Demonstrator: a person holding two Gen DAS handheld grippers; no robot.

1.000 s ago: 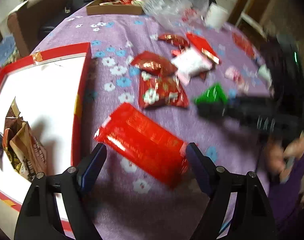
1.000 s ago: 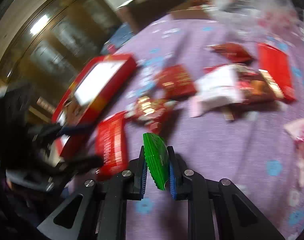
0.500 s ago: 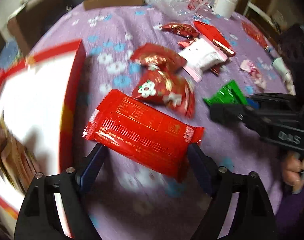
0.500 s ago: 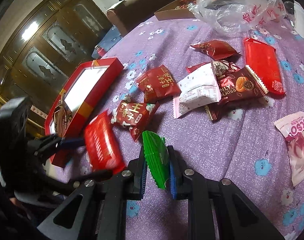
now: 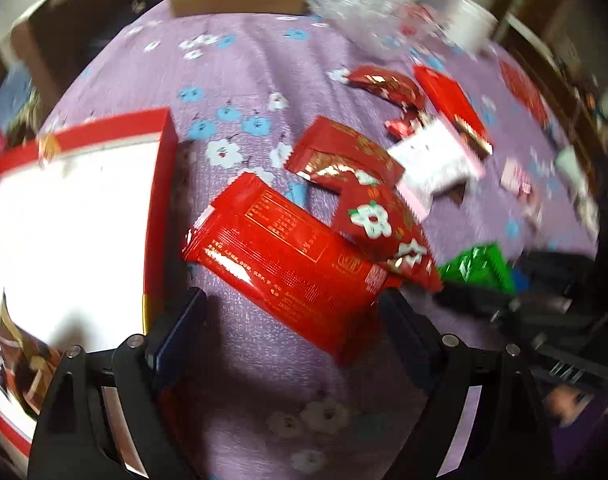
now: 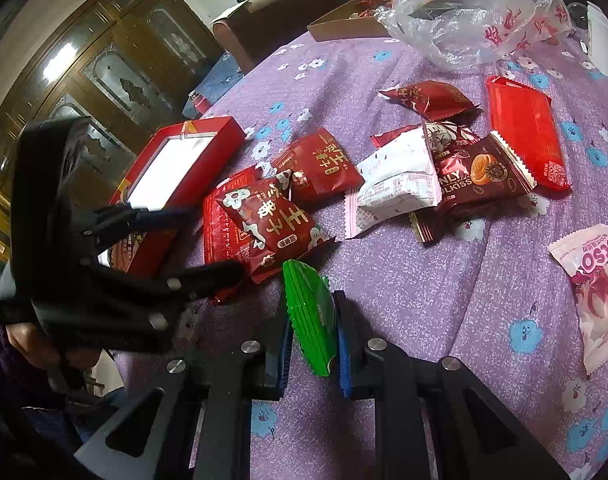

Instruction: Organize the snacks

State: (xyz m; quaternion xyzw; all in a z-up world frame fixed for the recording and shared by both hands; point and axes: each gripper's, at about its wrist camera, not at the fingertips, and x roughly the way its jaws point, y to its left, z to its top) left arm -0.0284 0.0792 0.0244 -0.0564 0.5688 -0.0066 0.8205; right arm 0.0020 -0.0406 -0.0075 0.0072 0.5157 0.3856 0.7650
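My left gripper point(image 5: 292, 320) is shut on a long red snack packet point(image 5: 280, 260), gripping it across its width above the purple cloth, right of the red gift box point(image 5: 160, 184). The box's white inside holds brown packets point(image 5: 16, 344) at its near left. My right gripper point(image 6: 311, 340) is shut on a green packet point(image 6: 309, 312), held upright; it also shows in the left wrist view point(image 5: 479, 268). In the right wrist view my left gripper point(image 6: 208, 240) holds the red packet point(image 6: 220, 232) by the box point(image 6: 176, 168).
Several loose snacks lie mid-table: a red flowered packet point(image 6: 272, 220), a white one point(image 6: 399, 180), a brown one point(image 6: 475, 172), a flat red one point(image 6: 523, 132) and a pink one point(image 6: 595, 280). A clear plastic bag point(image 6: 471, 12) and a cardboard tray point(image 6: 343, 24) stand at the far edge.
My left gripper has carried the red packet up off the cloth, and it now sits next to the flowered packet by the box. My right gripper keeps the green packet almost still.
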